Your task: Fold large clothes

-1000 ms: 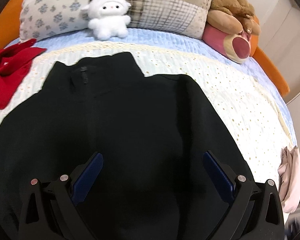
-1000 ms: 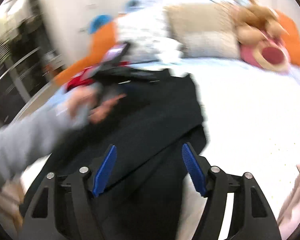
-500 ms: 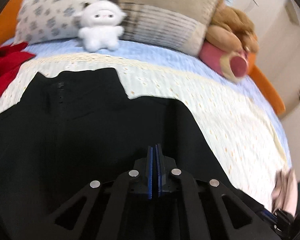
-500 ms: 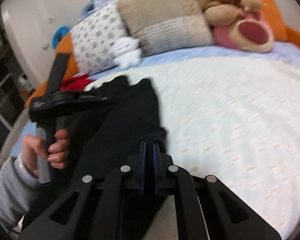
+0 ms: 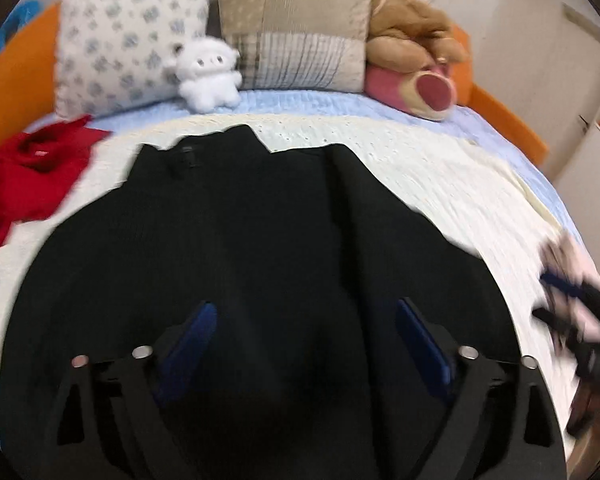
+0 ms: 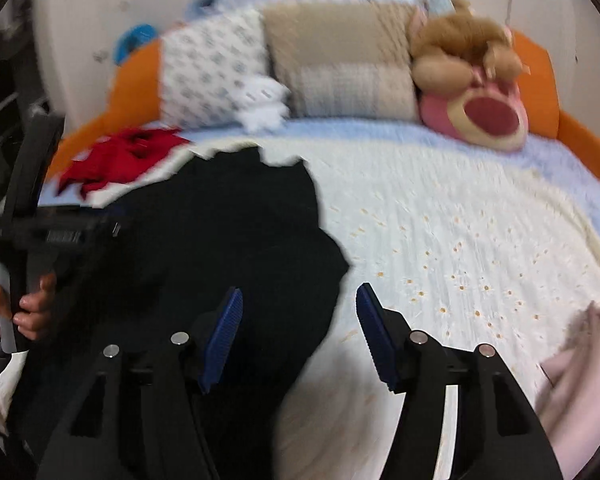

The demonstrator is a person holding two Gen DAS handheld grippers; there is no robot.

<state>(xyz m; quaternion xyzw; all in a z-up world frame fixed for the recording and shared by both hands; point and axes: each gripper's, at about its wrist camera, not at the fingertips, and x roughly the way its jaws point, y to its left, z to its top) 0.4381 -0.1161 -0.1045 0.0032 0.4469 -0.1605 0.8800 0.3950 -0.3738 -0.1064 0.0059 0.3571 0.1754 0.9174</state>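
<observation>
One black garment (image 5: 260,240) lay flat on the bed (image 5: 440,176), collar toward two pillows, long axis head-to-foot. Left gripper (image 5: 304,336) and right gripper (image 6: 300,328) jaws were opening, nothing clamped.

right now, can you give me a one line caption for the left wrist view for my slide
Left claw opening over a black jacket spread on the bed, with a red garment, pillows and plush toys behind.

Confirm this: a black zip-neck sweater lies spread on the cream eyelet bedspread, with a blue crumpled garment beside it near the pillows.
Not quite. The crumpled garment beside the black zip-neck sweater is red, not blue, as the left wrist view shows. The rest holds: the sweater lies spread on the cream eyelet bedspread, near the pillows.
</observation>
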